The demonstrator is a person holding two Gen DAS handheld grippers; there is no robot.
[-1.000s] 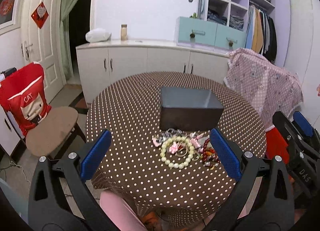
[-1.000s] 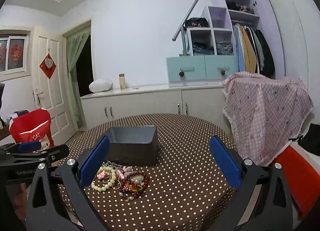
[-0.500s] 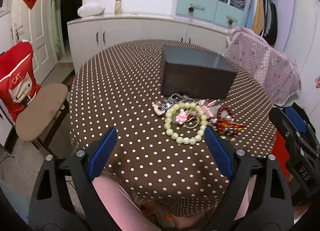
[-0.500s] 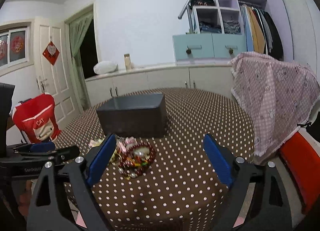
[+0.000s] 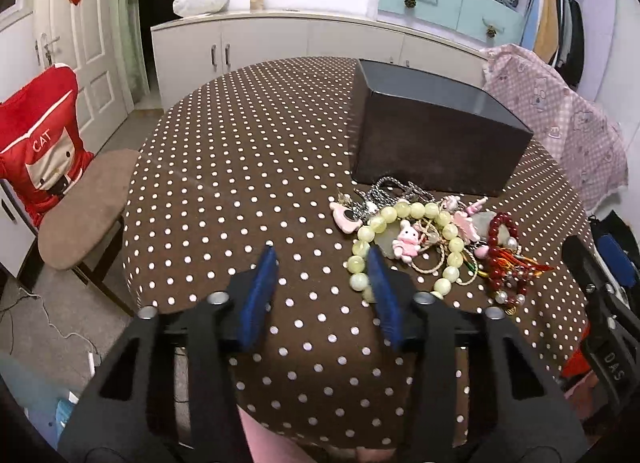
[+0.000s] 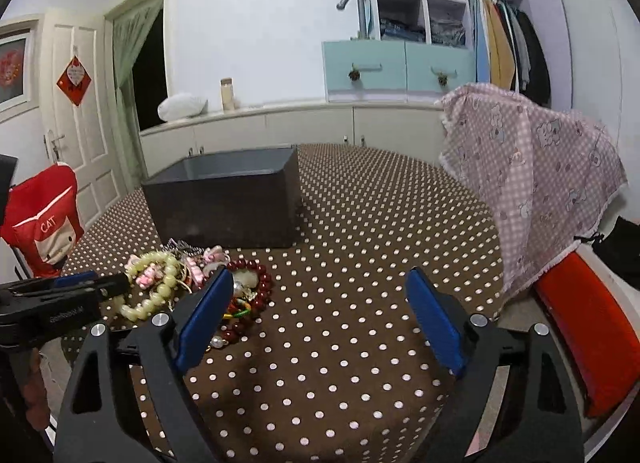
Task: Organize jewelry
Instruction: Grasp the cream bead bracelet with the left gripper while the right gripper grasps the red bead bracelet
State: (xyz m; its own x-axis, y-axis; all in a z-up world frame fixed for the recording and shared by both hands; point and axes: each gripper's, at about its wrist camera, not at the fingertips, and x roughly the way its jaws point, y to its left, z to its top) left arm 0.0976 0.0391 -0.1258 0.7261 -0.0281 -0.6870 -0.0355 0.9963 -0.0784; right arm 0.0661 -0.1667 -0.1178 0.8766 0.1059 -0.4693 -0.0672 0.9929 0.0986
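Left claw (image 5: pixel 322 263): black frame with blue pads, pitched steeply downward; jaws closing, partway in, with nothing between them. Right claw (image 6: pixel 320 283): same build, tilted down more gently; jaws spread wide, with nothing between them. Each claw's black frame appears at the edge of the other's view.

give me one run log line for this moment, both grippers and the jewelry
left gripper: closing, nothing between pads | right gripper: open, empty | jewelry pile: on table beside dark box | box: open top

Dark box (image 5: pixel 436 135) blocks behind jewelry pile (image 5: pixel 432 239); tablecloth (image 5: pixel 240 167) left lies open.
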